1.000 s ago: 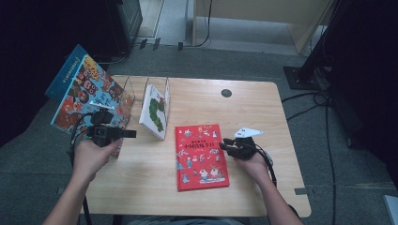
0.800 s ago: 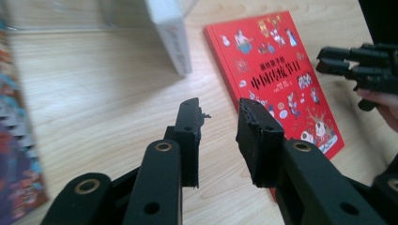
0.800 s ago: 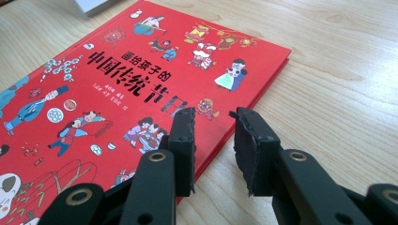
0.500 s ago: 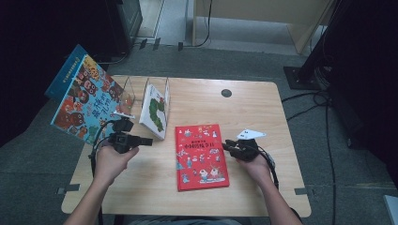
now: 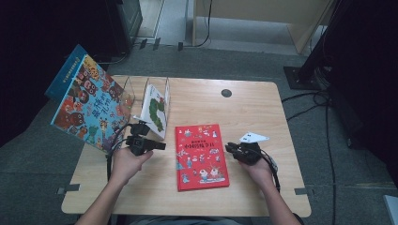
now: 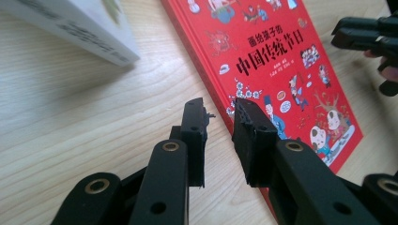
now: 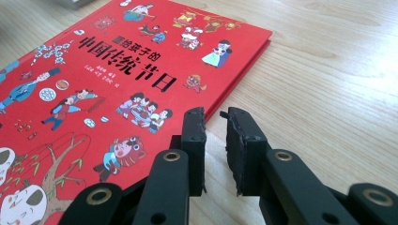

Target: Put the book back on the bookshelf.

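The red book (image 5: 201,156) lay flat on the table (image 5: 248,112), unlifted, between the left gripper (image 5: 159,146) and the right gripper (image 5: 229,148). Both grippers had just been closing; their jaws stood narrowly apart, with nothing between them, at the book's opposite edges. The rack (image 5: 127,87) held a white book (image 5: 155,110), with a large picture book (image 5: 87,104) leaning at its left; filing the red book appeared to remain.

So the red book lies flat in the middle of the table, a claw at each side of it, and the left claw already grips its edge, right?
Not quite. The left claw grips nothing: the left gripper view shows its jaws, which have just been closing, with a gap over the red book edge, pads pressing on nothing. The rest holds: the book lies flat mid-table, with the right claw at its other side.
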The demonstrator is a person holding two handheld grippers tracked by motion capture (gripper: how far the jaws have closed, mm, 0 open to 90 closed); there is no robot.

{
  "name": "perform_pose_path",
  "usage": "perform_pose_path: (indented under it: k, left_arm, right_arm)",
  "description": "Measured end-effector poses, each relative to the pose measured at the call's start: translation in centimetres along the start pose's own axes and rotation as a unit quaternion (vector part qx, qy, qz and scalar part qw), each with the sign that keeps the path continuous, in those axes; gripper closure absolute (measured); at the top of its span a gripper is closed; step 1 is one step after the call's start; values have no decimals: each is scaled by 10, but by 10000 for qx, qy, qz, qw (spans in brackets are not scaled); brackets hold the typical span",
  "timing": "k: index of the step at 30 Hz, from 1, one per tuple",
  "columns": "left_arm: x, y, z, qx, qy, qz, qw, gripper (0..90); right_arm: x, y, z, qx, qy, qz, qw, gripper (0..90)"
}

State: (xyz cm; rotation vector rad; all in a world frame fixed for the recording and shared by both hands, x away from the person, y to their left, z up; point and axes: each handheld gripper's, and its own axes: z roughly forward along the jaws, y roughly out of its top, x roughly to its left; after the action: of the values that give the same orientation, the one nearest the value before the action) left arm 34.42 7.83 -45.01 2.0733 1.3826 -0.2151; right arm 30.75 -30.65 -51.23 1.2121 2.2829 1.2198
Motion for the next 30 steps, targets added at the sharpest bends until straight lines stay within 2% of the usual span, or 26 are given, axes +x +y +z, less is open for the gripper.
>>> perform_pose_path:
  k: [6,9,15,20,27,30]
  left_arm:
    - [-2,-3,16,-11,-58,-12,10000,764]
    - [-4,-5,24,15,57,-3,10000,795]
    - [-2,-10,32,41,22,-41,10000,798]
    - [-5,-13,41,91,11,20,10000,798]
    - [-7,-16,52,170,-50,31,9998,792]
    - [-7,-17,53,122,-46,7,9999,794]
  right_arm:
    - [0,-4,-4,13,-43,16,10000,793]
    - [2,-6,-5,2,-43,12,10000,798]
    - [5,-9,-7,0,-57,-23,10000,798]
    - [7,-9,-7,5,-75,-87,9999,798]
    - [12,-10,-3,87,30,-133,9999,798]
    - [15,-11,-1,149,63,-212,9996,798]
